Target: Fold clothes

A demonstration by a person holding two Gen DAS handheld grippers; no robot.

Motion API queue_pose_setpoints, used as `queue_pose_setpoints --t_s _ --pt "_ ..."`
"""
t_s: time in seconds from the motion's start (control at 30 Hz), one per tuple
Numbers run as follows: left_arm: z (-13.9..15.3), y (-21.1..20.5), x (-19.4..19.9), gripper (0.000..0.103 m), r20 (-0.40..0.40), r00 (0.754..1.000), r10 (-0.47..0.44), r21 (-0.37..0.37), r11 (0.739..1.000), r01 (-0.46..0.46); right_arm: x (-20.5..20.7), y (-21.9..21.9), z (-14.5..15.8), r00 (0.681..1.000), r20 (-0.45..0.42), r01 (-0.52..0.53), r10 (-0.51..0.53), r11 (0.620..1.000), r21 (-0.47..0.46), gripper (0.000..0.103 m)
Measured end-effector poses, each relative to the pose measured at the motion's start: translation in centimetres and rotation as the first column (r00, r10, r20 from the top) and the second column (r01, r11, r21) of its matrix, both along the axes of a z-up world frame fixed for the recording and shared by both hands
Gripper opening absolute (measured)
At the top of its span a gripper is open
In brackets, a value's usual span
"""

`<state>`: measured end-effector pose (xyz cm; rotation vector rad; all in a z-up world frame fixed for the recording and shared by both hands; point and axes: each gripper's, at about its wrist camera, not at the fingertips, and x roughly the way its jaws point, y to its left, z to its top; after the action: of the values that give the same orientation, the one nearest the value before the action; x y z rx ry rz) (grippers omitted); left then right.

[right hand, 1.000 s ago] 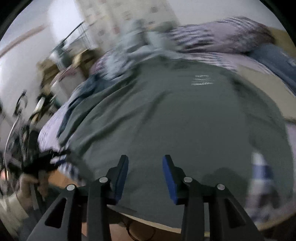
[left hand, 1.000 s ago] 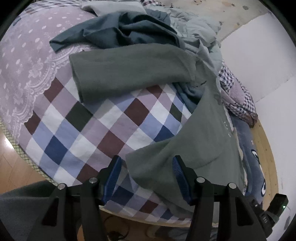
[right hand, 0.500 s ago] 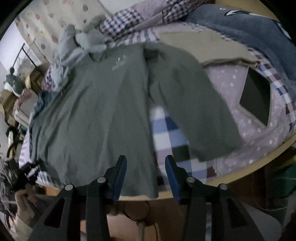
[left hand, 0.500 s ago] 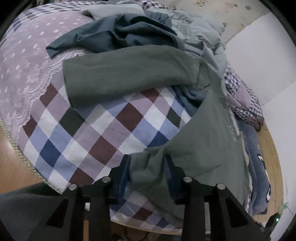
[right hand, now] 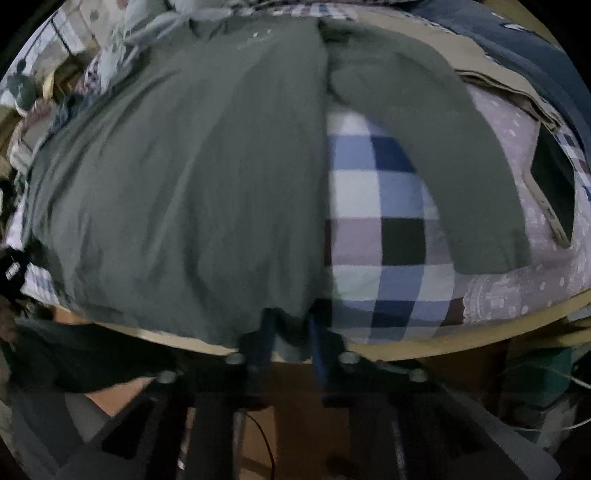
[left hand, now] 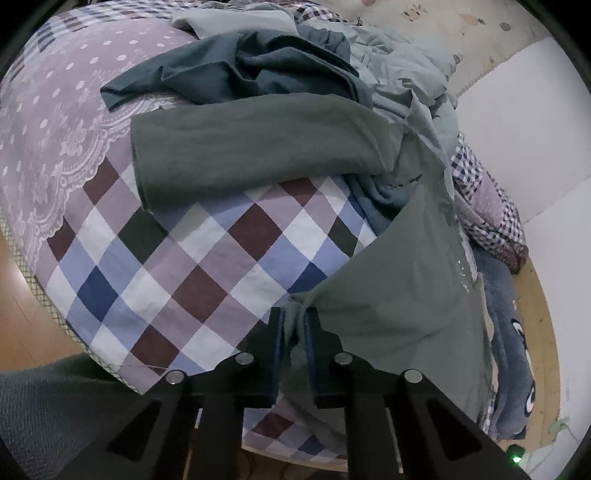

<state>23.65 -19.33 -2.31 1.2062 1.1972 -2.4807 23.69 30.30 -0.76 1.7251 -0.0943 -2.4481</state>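
Green shirt [left hand: 402,295]: a long-sleeved grey-green top is spread out on the bed; one sleeve [left hand: 251,144] is laid out across the checked cover; the other sleeve [right hand: 443,147] is seen in the right view, stretched toward the bed's edge

Left gripper [left hand: 294,328]: its blue pads are pressed together on a bunched corner of the shirt's bottom hem

Right gripper [right hand: 290,332]: its blue pads are closed on the other bottom corner of the shirt, at the bed's edge; this view is blurred

Writing: a small pale print is seen on the shirt's chest [right hand: 258,35]; it is too small and blurred to be read

Bed cover [left hand: 207,258]: blue, white and dark red squares, with a pink dotted lace part beside them

Other clothes [left hand: 258,66]: a dark blue-grey pile is heaped behind the green sleeve
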Motion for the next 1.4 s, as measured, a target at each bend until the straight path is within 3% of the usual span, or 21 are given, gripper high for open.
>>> queue_pose_setpoints --t_s 0.03,0.2,0.47,0.6,0.77,0.93,1.03,1.1,1.23,1.33,1.37,1.4 --pt "0.0 0.0 0.0 0.009 -0.004 1.000 0.003 0.008 1.000 -0.003 0.1 -0.1 0.0 1.000 -0.003 -0.005 0.005 1.000 0.017 0.002" --pt "0.7 -0.3 0.8 0.007 -0.040 0.999 0.017 0.037 0.999 -0.015 1.4 -0.8 3.0 0.993 -0.078 -0.074 0.084 0.989 0.131 0.000" --pt "3.0 0.0 2.9 0.005 -0.119 0.993 -0.017 0.067 0.997 0.025 3.4 1.5 8.9 0.985 -0.146 -0.071 0.093 0.986 0.148 0.000" --pt "4.6 0.1 4.4 0.003 -0.186 0.982 -0.026 0.064 0.997 0.039 3.6 0.5 10.2 0.982 -0.151 -0.088 0.112 0.983 0.160 0.000" --pt "5.3 -0.6 5.8 0.000 -0.199 0.980 -0.002 0.033 0.999 0.009 3.1 -0.5 7.8 0.987 -0.082 -0.122 0.141 0.972 0.203 0.000" --pt "4.6 -1.2 5.9 0.000 -0.147 0.989 0.020 0.009 1.000 -0.019 2.0 -0.8 4.6 0.994 0.019 -0.110 0.109 0.968 0.226 0.002" --pt "4.9 -1.0 6.0 0.000 -0.147 0.989 0.014 -0.026 1.000 -0.018 2.6 -0.5 4.8 0.996 0.017 -0.094 0.093 0.967 0.239 0.002" --pt "5.2 -0.6 5.8 0.000 -0.157 0.988 -0.010 -0.043 0.999 0.003 3.2 0.5 5.9 0.998 -0.024 -0.051 0.057 0.978 0.204 0.005" --pt "6.8 1.5 5.3 0.002 -0.203 0.973 -0.105 -0.116 0.990 0.083 4.9 4.4 9.4 0.978 -0.185 0.106 -0.093 0.993 0.060 0.034" --pt "9.0 4.7 4.8 0.012 -0.222 0.949 -0.223 -0.246 0.955 0.167 6.0 7.0 11.5 0.928 -0.313 0.207 -0.203 0.978 -0.020 0.042" --pt "9.8 5.8 4.6 0.016 -0.229 0.937 -0.264 -0.287 0.938 0.194 6.3 8.0 12.1 0.896 -0.366 0.254 -0.251 0.966 -0.041 0.042" --pt "10.5 7.1 4.5 0.026 -0.239 0.921 -0.307 -0.320 0.921 0.224 6.5 8.8 12.4 0.868 -0.402 0.290 -0.291 0.955 -0.067 0.043"
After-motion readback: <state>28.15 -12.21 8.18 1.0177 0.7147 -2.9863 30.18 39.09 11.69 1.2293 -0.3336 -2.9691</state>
